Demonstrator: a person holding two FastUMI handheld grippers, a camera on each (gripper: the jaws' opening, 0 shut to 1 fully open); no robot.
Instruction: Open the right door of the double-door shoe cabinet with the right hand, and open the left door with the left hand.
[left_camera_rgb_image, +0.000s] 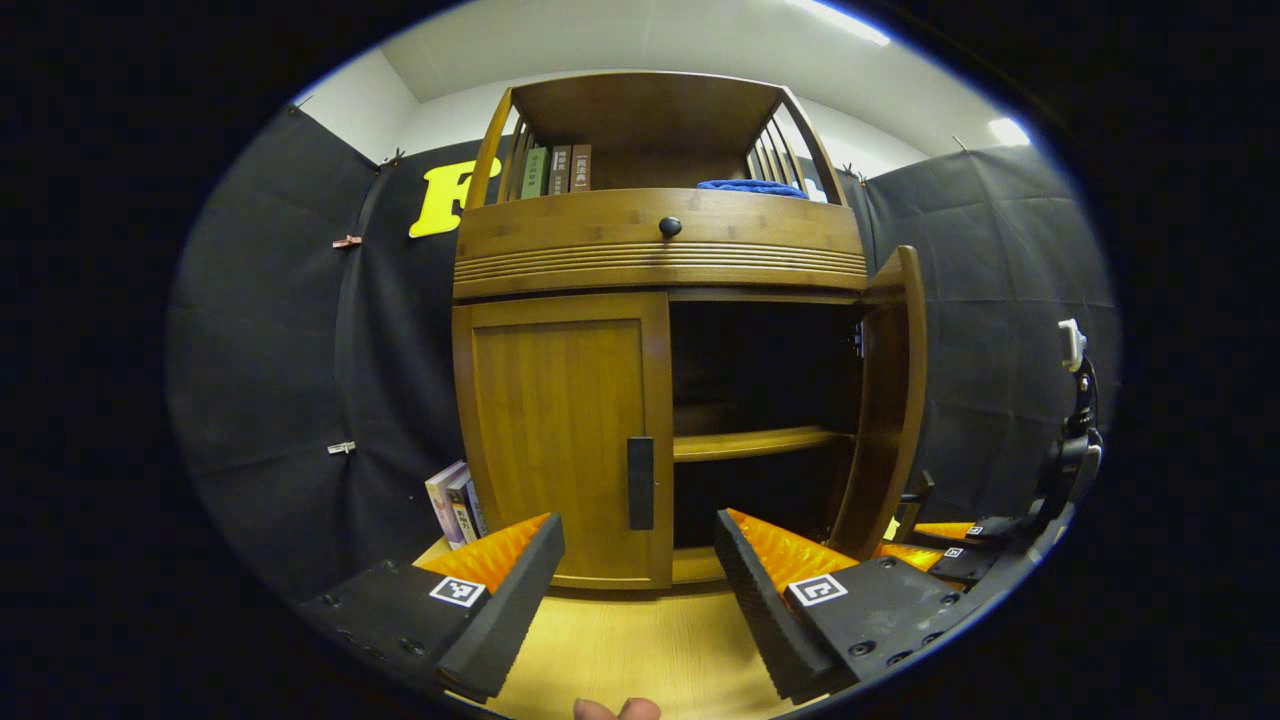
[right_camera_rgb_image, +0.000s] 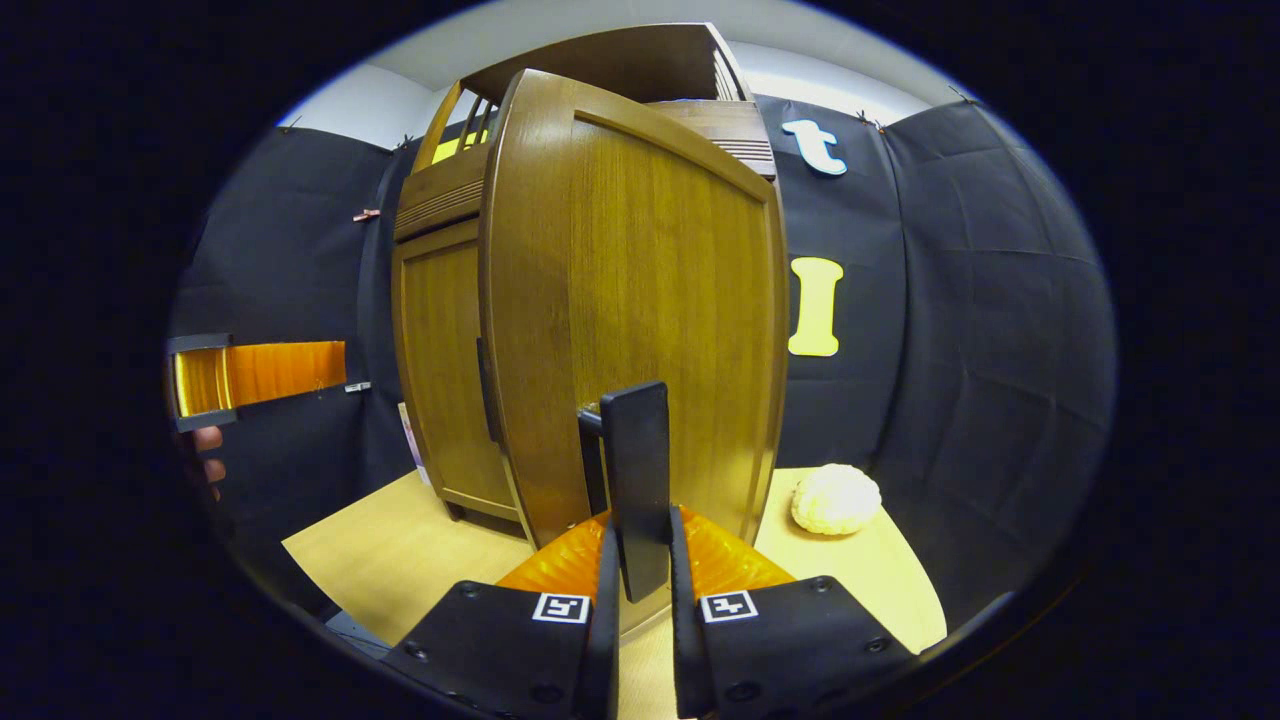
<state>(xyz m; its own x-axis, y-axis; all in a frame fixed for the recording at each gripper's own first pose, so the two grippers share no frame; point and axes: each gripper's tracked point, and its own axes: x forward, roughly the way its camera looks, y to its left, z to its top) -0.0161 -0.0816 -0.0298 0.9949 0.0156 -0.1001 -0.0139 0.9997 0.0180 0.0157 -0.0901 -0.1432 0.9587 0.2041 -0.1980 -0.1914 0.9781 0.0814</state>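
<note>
1. Shoe cabinet (left_camera_rgb_image: 660, 330), left gripper view: it stands on the desk (left_camera_rgb_image: 620, 650) straight ahead of your left hand-held gripper (left_camera_rgb_image: 640, 590), whose fingers are spread wide with nothing between them. The left door (left_camera_rgb_image: 560, 440) is closed. Its dark handle (left_camera_rgb_image: 640, 483) runs vertically at the door's inner edge, dead ahead, just above the gap between your fingertips. The right door (left_camera_rgb_image: 890, 400) is swung open, baring a shelf (left_camera_rgb_image: 755, 442).

2. Right gripper view: your right hand-held gripper (right_camera_rgb_image: 640, 560) is clenched on the right door's handle (right_camera_rgb_image: 636, 480), a vertical bar pinched between both fingers, with the open door panel (right_camera_rgb_image: 650, 300) right in front. The left hand-held gripper (right_camera_rgb_image: 260, 378) shows far off to the side, released.

3. Judged from this, your left hand is nearer the closed door; go forward with the fingers either side of that upright bar.
</note>
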